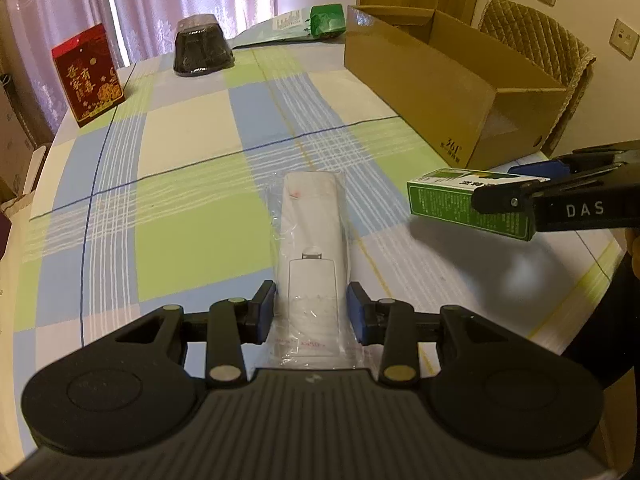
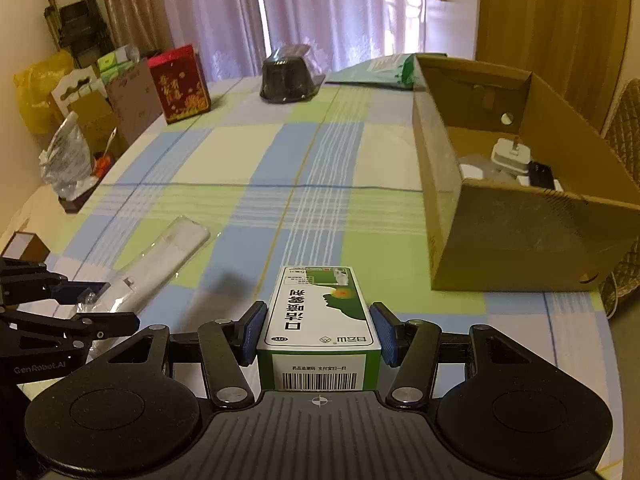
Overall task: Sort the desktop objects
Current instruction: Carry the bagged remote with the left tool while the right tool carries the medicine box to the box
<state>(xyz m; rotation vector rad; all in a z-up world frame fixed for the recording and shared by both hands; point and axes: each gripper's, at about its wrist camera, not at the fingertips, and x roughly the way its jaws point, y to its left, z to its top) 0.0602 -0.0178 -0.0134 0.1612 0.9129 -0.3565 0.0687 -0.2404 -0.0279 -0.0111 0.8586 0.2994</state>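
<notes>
Your left tool pinched the bagged white remote, its near end hidden under the tool body. Your right tool clamped the green medicine box above the tabletop. Farther off, the cardboard box half-hid white chargers.

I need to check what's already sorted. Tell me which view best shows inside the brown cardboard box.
The right wrist view: it looks into the open brown cardboard box, showing white plug adapters and a black item. The left wrist view shows the same box from outside only; its contents are hidden.
</notes>
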